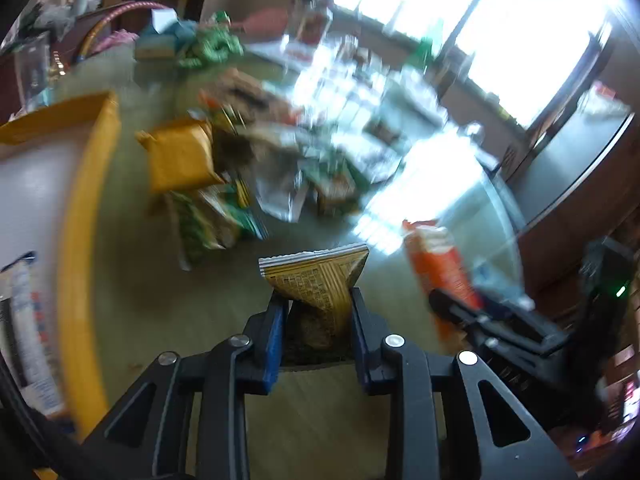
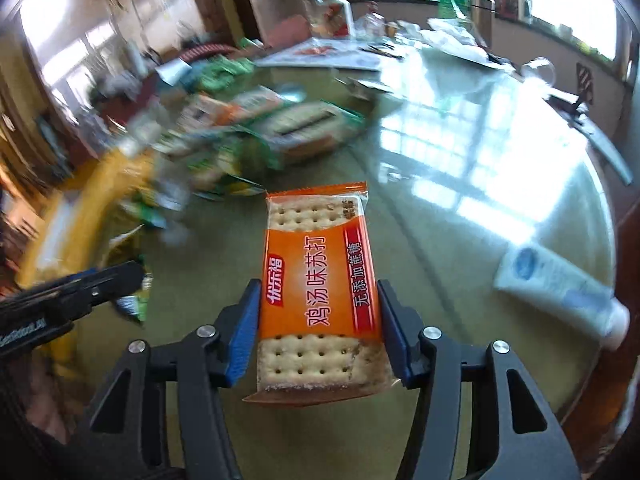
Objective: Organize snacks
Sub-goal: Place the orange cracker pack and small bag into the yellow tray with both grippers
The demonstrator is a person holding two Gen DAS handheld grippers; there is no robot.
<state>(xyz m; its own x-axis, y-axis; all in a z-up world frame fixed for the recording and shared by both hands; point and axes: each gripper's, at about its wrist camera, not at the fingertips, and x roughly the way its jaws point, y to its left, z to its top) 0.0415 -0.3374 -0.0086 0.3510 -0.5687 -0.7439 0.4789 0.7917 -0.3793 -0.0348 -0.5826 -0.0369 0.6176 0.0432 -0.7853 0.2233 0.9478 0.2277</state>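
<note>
My left gripper (image 1: 318, 300) is shut on a small yellow-brown snack packet (image 1: 320, 280), twisted between the blue pads and held above the glass table. My right gripper (image 2: 316, 292) is shut on an orange soda cracker packet (image 2: 316, 280), held flat above the table. In the left wrist view the right gripper (image 1: 500, 320) and its orange packet (image 1: 436, 260) show at the right. In the right wrist view the left gripper (image 2: 72, 292) shows at the left. A blurred pile of snack packets (image 1: 248, 168) lies further back on the table, also in the right wrist view (image 2: 248, 128).
A yellow-rimmed box (image 1: 80, 240) stands at the left, with packets inside; it shows in the right wrist view (image 2: 80, 208) too. A white tube (image 2: 560, 288) lies at the table's right edge. Bottles (image 2: 328, 12) and papers (image 2: 340, 54) crowd the far side. Strong window glare covers the glass table (image 2: 460, 168).
</note>
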